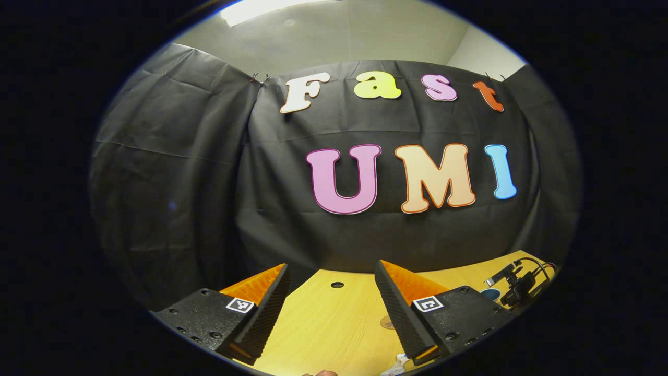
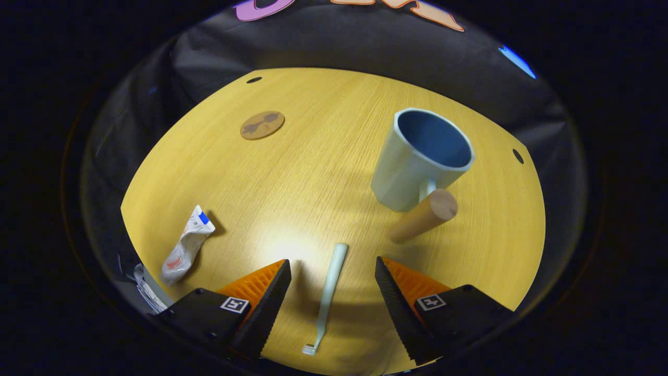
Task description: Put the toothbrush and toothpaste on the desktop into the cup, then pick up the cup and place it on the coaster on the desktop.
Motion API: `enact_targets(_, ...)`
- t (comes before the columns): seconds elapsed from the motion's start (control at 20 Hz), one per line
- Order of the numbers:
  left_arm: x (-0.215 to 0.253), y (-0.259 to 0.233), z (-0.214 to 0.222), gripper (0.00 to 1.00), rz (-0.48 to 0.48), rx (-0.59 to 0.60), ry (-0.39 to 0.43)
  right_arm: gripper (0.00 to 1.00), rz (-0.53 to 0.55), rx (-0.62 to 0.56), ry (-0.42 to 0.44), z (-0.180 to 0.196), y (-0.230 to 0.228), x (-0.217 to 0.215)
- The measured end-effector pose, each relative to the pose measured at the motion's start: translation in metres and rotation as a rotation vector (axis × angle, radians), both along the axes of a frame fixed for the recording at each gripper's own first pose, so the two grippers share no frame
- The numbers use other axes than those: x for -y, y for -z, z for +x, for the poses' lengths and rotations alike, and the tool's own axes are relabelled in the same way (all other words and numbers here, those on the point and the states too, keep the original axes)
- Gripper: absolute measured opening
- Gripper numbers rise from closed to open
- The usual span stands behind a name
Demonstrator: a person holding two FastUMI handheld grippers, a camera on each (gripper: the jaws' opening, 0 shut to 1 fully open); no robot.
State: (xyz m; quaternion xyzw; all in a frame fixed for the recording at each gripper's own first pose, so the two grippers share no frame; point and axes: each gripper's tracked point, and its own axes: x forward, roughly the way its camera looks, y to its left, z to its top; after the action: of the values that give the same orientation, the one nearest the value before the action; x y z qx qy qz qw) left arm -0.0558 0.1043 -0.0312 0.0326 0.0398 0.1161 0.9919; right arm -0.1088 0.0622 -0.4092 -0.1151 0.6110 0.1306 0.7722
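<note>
In the right gripper view, the right gripper [image 2: 332, 292] hangs above the yellow wood-grain desktop [image 2: 313, 172] with its jaws spread wide and nothing between the pads. Directly below the gap lies the pale mint-green plastic toothbrush [image 2: 329, 292], flat on the wood, bristle head nearest the camera and handle pointing away. Off to the left, near the table edge, the crumpled white toothpaste tube [image 2: 186, 245] with red and blue print lies flat. Farther back on the right stands the light blue-grey cup [image 2: 417, 162], upright and empty, its cylindrical wooden handle [image 2: 424, 215] sticking toward the gripper. Well apart, at the far left, the small round brown coaster [image 2: 262, 125] lies bare.

In the left gripper view, the left gripper [image 1: 332, 297] is also open and empty, raised and facing the booth wall, with the other gripper [image 1: 516, 287] at the right edge.
</note>
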Motion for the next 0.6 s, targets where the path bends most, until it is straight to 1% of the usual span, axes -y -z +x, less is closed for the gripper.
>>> enact_targets(0.15, 0.001, 0.002, 0.001, 0.94, 0.007, -0.005, 0.002, 1.0, -0.027, -0.026, -0.027, -0.007, 0.01, 0.004)
enact_targets(0.25, 0.0, 0.004, 0.001, 0.94, 0.007, -0.009, 0.002, 0.98, -0.002, -0.06, -0.027, -0.013, 0.011, -0.002)
enact_targets(0.3, 0.001, 0.005, 0.002, 0.94, 0.005, -0.012, 0.004, 0.9, 0.001, -0.056, -0.032, -0.011, 0.013, -0.003)
enact_targets(0.35, 0.001, 0.006, 0.003, 0.94, 0.002, -0.016, 0.006, 0.87, -0.003, -0.069, -0.04, -0.012, 0.012, -0.003)
enact_targets(0.5, 0.007, 0.012, 0.007, 0.94, -0.008, -0.026, 0.019, 0.84, -0.013, -0.108, -0.048, -0.009, 0.009, -0.001)
enact_targets(0.55, 0.01, 0.012, 0.009, 0.94, -0.011, -0.027, 0.025, 0.73, -0.014, -0.116, -0.042, -0.008, 0.012, 0.0)
enact_targets(0.6, 0.013, 0.013, 0.01, 0.94, -0.013, -0.024, 0.033, 0.65, -0.015, -0.12, -0.039, -0.008, 0.013, 0.001)
